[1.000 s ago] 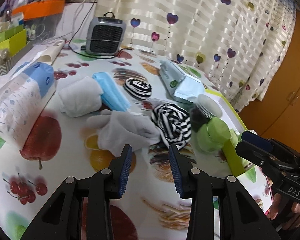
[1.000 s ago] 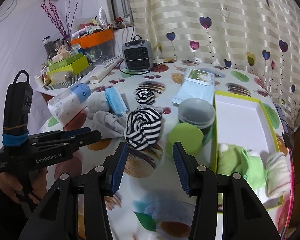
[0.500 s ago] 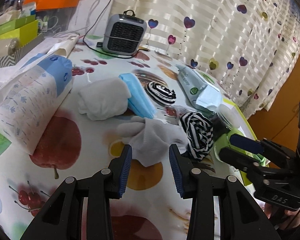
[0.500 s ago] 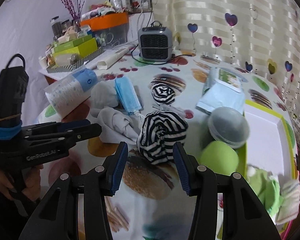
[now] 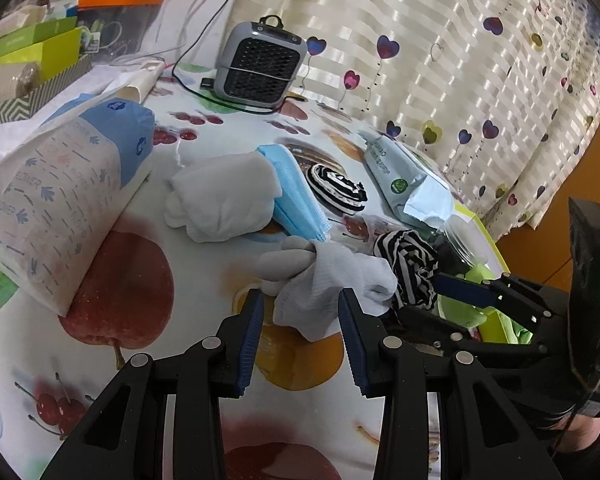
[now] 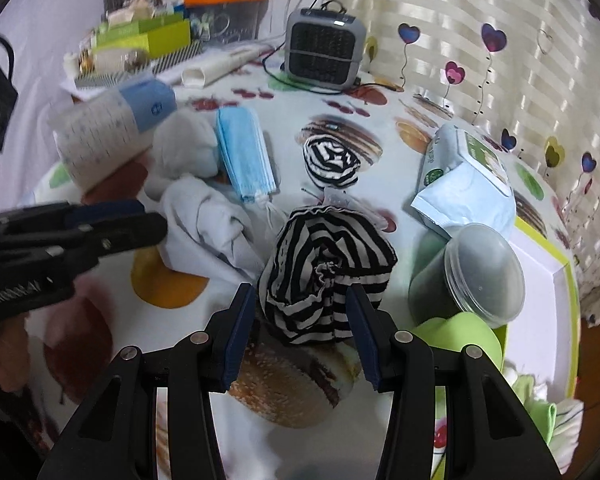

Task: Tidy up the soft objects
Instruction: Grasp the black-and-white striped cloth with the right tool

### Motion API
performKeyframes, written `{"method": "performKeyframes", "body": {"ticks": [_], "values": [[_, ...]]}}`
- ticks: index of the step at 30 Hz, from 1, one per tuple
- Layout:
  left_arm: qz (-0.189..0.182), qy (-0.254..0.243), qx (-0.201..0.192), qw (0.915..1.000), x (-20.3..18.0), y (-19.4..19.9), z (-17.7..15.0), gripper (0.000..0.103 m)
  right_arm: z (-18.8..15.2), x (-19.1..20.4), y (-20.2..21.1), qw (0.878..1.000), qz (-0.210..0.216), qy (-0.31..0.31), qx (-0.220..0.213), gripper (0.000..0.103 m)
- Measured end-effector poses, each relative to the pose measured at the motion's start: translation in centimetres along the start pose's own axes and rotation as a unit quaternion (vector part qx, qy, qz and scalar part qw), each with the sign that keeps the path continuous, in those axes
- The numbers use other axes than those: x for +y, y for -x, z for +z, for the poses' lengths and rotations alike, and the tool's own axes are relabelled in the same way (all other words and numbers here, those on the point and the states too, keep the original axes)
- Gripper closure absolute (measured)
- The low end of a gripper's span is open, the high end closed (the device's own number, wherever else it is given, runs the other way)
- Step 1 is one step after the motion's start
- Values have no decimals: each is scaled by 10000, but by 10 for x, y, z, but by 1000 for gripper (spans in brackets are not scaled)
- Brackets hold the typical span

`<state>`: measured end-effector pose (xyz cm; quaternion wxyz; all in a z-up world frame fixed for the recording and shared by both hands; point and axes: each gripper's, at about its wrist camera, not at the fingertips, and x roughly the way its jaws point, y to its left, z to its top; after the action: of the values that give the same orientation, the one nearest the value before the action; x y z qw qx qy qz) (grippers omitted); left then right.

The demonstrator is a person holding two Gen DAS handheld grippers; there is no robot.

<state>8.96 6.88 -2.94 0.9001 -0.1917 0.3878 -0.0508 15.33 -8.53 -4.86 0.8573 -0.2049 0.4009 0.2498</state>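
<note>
On the fruit-print table (image 5: 148, 280), soft things lie in a loose cluster. Left gripper (image 5: 300, 316): jaws apart, the near corner of a crumpled white cloth (image 5: 332, 280) lying between the pads; contact cannot be told. Right gripper (image 6: 302, 320): jaws apart, straddling a bunched black-and-white striped cloth (image 6: 324, 268), pads just beside it, no clear squeeze. The two cloths touch each other. Behind them: a blue face mask (image 5: 296, 192) against a folded white towel (image 5: 224, 200), and a smaller striped roll (image 6: 330, 160) lying apart. A lidded clear jar (image 6: 476, 272) lies tipped at the rim of a green-edged box (image 6: 556, 264). Green cloth (image 6: 540, 404) sits inside the box.
</note>
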Motion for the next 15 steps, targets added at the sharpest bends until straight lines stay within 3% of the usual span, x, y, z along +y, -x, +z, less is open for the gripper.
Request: {"method": "performKeyframes", "body": {"ticks": [9,10,12,15], "values": [[-23,7,14,10000,1,-2,0,66,2,5,-9,9994,-241,196,123,55],[-26,8,13,10000,1,-2,0,66,2,4,-8,9995,-220,184,102,58],[-17,9,17,10000,1,-3,0,66,2,3,-7,9997,-188,170,70,75],[-20,6,17,10000,1,-3,0,66,1,0,1,9998,-135,90,-84,84]]}}
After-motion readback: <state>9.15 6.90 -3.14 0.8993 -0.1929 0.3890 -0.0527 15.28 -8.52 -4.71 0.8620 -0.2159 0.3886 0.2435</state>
